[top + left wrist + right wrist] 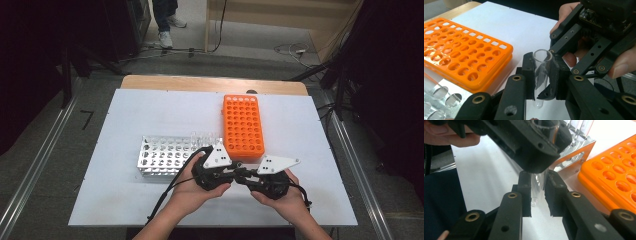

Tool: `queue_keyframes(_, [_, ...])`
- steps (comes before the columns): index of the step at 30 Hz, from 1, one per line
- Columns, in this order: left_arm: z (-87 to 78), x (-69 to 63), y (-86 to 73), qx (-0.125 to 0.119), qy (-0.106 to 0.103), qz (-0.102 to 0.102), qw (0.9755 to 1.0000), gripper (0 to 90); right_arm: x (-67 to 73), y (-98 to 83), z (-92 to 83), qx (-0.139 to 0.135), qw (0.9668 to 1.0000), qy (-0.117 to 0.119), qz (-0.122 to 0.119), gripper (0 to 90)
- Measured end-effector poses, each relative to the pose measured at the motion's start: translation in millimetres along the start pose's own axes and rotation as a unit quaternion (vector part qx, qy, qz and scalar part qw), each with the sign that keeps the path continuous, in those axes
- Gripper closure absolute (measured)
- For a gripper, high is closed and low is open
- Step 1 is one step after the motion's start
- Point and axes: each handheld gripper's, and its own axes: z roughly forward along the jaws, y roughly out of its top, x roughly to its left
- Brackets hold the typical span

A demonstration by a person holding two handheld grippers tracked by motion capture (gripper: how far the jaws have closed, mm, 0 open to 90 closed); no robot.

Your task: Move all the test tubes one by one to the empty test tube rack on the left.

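A clear test tube point(543, 58) stands upright between the two grippers, just above the white table near its front middle. My left gripper point(541, 68) is shut on the tube's upper part, with the open mouth sticking out above the pads. My right gripper point(538, 195) faces it from the other side, its pads against the tube's point(537, 186) lower end. In the high view the left gripper point(229, 173) and the right gripper point(242, 176) meet tip to tip and hide the tube. An orange tube rack point(243, 125) lies just beyond them, with all the holes I can see empty.
A silver metal rack point(165, 156) sits left of the orange one, with a few clear tubes point(205, 137) standing at its right end. The white sheet point(150, 110) covers a wooden table. Cables lie on the floor beyond, and a person's legs point(165, 20) stand far back.
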Motion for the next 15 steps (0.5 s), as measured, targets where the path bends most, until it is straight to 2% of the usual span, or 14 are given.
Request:
queue_keyframes(2, [-2.7,2.4,0.6,-0.005,0.004,-0.005,1.0,76.6,0.4,-0.1,-0.7,-0.004,1.0,0.002,-0.001,63.4])
queue_keyframes(8, [-14.8,10.0,2.7,-0.019,0.015,-0.015,0.9996,76.7,-3.4,-0.9,-3.8,-0.024,0.9996,0.011,0.006,36.3])
queue_keyframes(15, [-30.1,19.4,3.4,-0.032,0.024,-0.026,0.9989,76.7,-8.7,-1.6,-8.1,-0.04,0.999,-0.005,0.021,8.8])
